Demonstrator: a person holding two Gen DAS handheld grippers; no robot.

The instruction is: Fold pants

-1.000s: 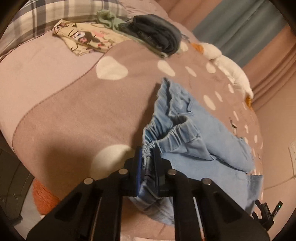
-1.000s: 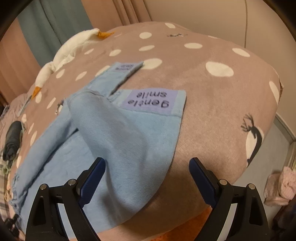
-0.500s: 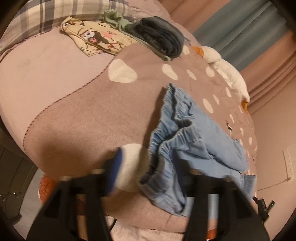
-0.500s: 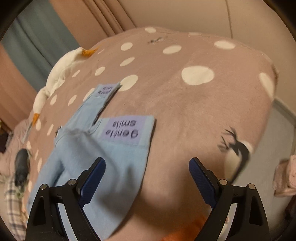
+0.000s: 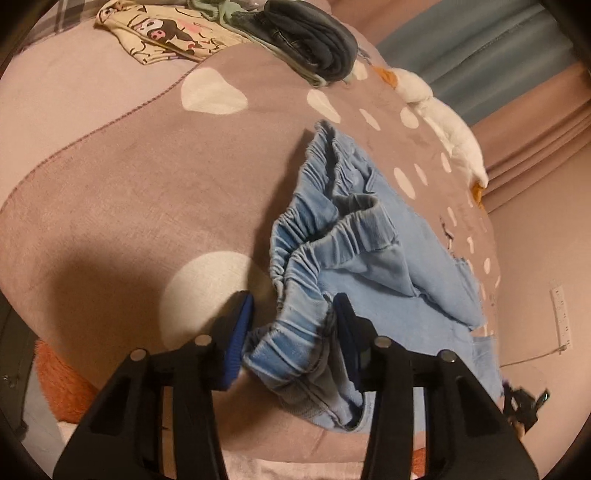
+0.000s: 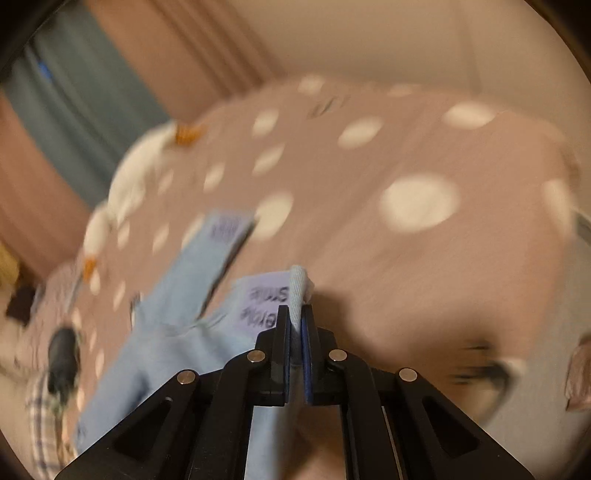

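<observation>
Light blue pants (image 5: 388, 288) lie crumpled on a brown, white-dotted blanket (image 5: 147, 206). Their elastic waistband (image 5: 314, 240) bunches toward me, and its near end sits between the jaws of my left gripper (image 5: 293, 310). Those jaws are closing, with a small gap still showing beside the left pad. In the blurred right wrist view the pants (image 6: 177, 332) stretch away to the left. My right gripper (image 6: 294, 314) is shut on the hem of the near leg, beside its purple label (image 6: 262, 302), and holds that edge up off the blanket.
Folded dark clothes (image 5: 310, 40) and a cartoon-print garment (image 5: 166, 33) lie at the far end of the bed. A white plush goose (image 5: 450, 129) lies along the curtain side. The bed's edge drops off close below both grippers.
My left gripper let go of the waistband, opened wide and has narrowed around it again. My right gripper went from wide open to shut on the leg hem and lifted it.
</observation>
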